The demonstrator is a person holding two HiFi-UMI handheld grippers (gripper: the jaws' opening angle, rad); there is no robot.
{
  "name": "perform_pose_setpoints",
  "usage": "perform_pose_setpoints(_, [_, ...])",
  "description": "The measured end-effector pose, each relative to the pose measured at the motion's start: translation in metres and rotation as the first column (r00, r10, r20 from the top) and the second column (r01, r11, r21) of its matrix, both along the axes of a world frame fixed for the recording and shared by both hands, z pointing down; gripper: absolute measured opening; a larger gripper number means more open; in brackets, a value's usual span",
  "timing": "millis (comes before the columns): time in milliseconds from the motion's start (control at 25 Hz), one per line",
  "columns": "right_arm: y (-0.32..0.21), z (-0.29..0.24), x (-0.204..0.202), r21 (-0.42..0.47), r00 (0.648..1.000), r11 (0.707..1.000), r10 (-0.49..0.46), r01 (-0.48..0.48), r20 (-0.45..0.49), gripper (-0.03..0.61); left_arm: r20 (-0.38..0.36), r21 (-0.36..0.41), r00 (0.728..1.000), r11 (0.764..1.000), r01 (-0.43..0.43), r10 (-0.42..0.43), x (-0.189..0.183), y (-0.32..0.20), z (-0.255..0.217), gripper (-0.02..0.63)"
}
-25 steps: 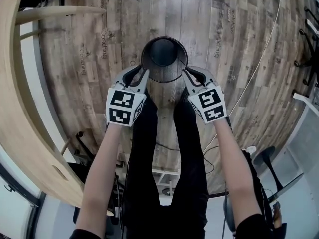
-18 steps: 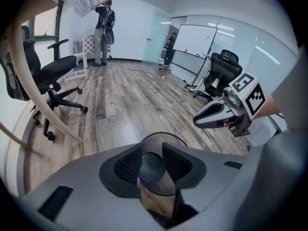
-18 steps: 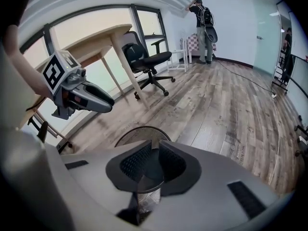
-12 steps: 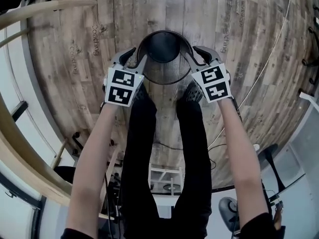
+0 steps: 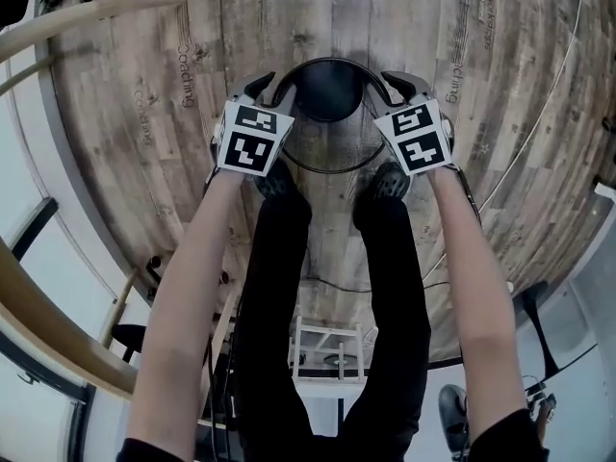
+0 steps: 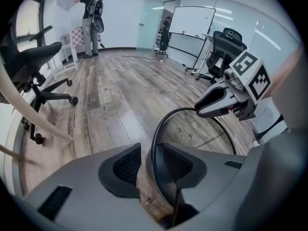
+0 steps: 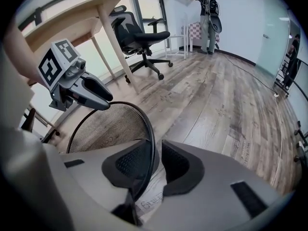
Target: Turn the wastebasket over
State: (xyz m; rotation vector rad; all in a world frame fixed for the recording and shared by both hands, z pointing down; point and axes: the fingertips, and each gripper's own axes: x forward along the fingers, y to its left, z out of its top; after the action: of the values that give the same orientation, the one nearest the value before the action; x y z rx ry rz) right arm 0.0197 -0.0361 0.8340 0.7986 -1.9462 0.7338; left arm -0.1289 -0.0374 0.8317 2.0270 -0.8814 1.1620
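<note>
Straddling the rim of the wastebasket (image 5: 327,92) on its left side, the left claw (image 6: 148,163) is released: the thin black rim runs between its pads, with the outer pad clear of it and the floor (image 6: 110,95) showing in the gap. That black wire-mesh wastebasket stands upright, mouth up, on the wood-plank floor, just ahead of the person's shoes (image 5: 274,183). On the rim's right side the right claw (image 7: 156,163) is likewise released, its jaws only slightly apart, the rim between its pads, close against the inner one, a narrow gap on the outer side. Both claws point steeply down.
</note>
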Motion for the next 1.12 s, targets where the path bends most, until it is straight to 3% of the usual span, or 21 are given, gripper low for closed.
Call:
perform_pose_setpoints(200, [0.0, 0.016, -0.009, -0.024, 0.999, 0.998, -0.049, 0.049, 0.002, 0.112, 0.001, 0.002, 0.994, 0.994, -0.113, 0.113, 0.019, -0.008, 0.017, 0.149])
perform_pose_setpoints(280, [0.003, 0.018, -0.011, -0.02, 0.999, 0.999, -0.045, 0.045, -0.005, 0.1, 0.039, 0.008, 0.989, 0.99, -0.14, 0.14, 0.02, -0.008, 0.02, 0.103])
perform_pose_setpoints(360, [0.002, 0.019, -0.008, -0.011, 1.0, 1.0, -0.015, 0.015, -0.013, 0.063, 0.066, 0.02, 0.988, 0.99, -0.141, 0.14, 0.02, -0.008, 0.02, 0.051])
perform_pose_setpoints(800, [0.023, -0.008, -0.005, 0.008, 1.0, 1.0, 0.002, -0.002, 0.004, 0.048, 0.046, 0.007, 0.987, 0.988, -0.154, 0.153, 0.022, 0.012, -0.004, 0.044])
perform_pose_setpoints(920, [0.018, -0.018, -0.003, 0.046, 1.0, 0.999, -0.007, 0.008, -0.018, 0.048, 0.05, 0.028, 0.988, 0.989, -0.146, 0.144, 0.023, 0.009, -0.015, 0.046])
perform_pose_setpoints(1120, [0.006, -0.049, -0.002, 0.186, 0.997, 0.981, -0.044, 0.056, -0.07, 0.048, 0.031, 0.091, 0.996, 0.992, -0.091, 0.089, 0.023, 0.002, -0.041, 0.046])
